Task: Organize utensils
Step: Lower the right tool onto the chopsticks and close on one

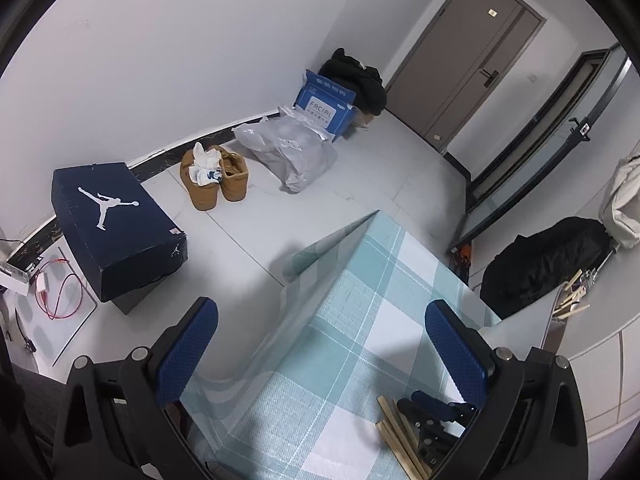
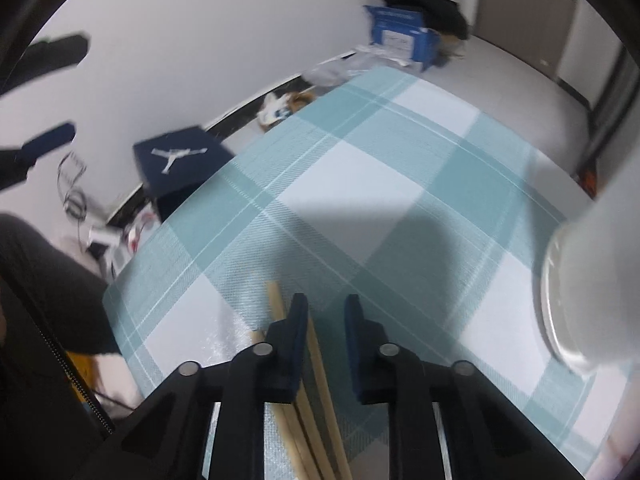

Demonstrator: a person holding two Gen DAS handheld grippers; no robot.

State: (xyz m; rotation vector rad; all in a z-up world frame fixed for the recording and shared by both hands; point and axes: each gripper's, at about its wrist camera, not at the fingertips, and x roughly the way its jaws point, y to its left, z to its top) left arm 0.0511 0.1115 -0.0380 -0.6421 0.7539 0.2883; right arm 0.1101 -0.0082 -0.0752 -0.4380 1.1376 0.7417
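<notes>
White walls and a pale tiled floor surround my desk, which wears a blue-green checked cloth. Scanning from the left, a dark shoe box sits on the floor at nine o'clock. My left fingers stand wide apart, holding nothing, above the desk's near edge. Down at five o'clock in that view lies the bundle of wooden chopsticks, with my right fingers over it, drawn narrow; one stick seems to run between them, though I cannot tell whether the pads press on it. At three o'clock stands a white container. I judge the grip should be squared up and one stick pinched firmly before lifting, so that its neighbours stay flat.
</notes>
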